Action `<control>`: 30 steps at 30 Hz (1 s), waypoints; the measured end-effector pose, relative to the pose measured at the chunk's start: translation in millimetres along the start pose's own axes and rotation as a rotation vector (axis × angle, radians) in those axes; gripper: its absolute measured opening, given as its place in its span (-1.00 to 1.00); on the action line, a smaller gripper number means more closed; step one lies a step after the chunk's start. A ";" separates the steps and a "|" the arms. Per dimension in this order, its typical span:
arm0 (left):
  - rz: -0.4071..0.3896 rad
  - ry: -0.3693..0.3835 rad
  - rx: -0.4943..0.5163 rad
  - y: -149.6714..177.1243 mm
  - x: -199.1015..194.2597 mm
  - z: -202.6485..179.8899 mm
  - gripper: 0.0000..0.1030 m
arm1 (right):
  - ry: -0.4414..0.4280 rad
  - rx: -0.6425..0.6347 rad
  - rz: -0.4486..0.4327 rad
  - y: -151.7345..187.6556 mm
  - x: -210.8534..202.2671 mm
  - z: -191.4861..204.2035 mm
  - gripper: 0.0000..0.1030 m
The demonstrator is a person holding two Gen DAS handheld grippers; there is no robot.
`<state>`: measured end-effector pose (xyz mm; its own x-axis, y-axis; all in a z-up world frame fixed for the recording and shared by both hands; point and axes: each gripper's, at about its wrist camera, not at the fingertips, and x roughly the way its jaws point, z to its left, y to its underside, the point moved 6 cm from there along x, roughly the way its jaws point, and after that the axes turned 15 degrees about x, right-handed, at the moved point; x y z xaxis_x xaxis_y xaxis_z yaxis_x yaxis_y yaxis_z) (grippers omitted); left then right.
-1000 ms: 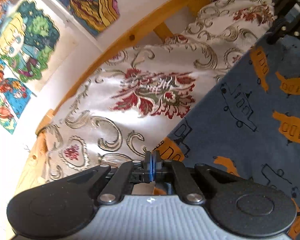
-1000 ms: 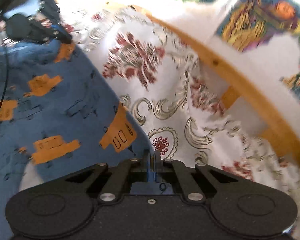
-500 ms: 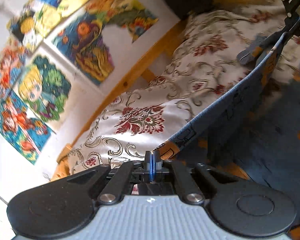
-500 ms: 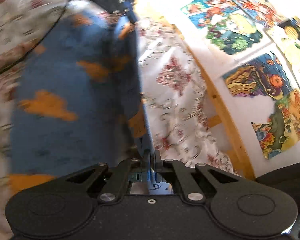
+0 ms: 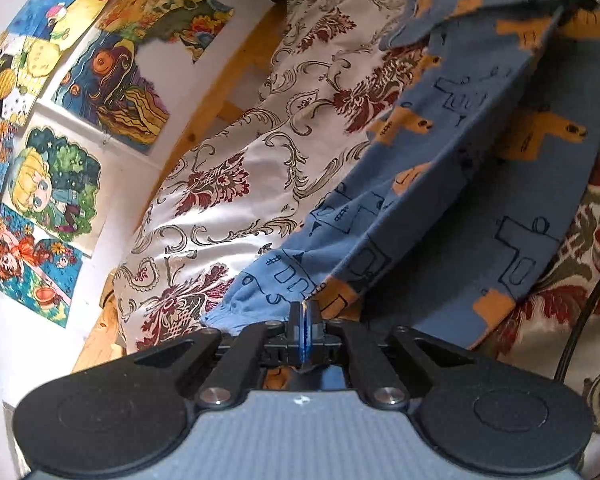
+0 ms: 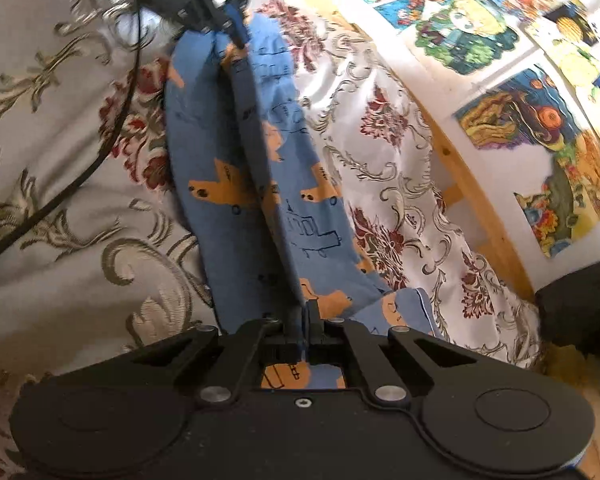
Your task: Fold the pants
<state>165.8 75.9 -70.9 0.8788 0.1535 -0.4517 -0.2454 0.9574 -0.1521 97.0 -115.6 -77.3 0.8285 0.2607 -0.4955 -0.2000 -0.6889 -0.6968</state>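
Both grippers pinched blue pants [image 5: 452, 184] tight: left gripper [image 5: 305, 322] at one end, right gripper [image 6: 305, 320] at other. Pants stretched over flowery bedspread [image 5: 236, 168]. Mid-fold. Next: likely lay down flat, even edges.

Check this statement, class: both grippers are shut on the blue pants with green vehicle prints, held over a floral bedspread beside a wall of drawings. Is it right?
Not quite. The prints on the pants are orange, not green, as the left wrist view shows. The rest holds: the left gripper and right gripper are both shut on the pants, over the floral bedspread, beside the drawings on the wall.
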 end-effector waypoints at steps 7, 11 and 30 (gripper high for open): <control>0.013 0.022 0.004 0.1 1.6 -1.3 -0.54 | -0.010 -0.011 -0.026 3.2 -1.7 -0.7 -0.50; 0.003 0.033 0.000 -0.5 -0.5 0.8 -0.29 | -0.009 0.003 -0.044 -1.6 -1.1 -2.5 -0.41; -0.033 -0.011 0.274 -5.8 -3.5 -2.2 -0.98 | -0.057 0.058 -0.039 -4.0 -9.4 -2.5 -1.00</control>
<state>163.2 69.3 -70.3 0.8894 0.1224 -0.4405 -0.0981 0.9922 0.0776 91.4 -117.0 -68.5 0.8054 0.3257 -0.4953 -0.1998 -0.6375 -0.7441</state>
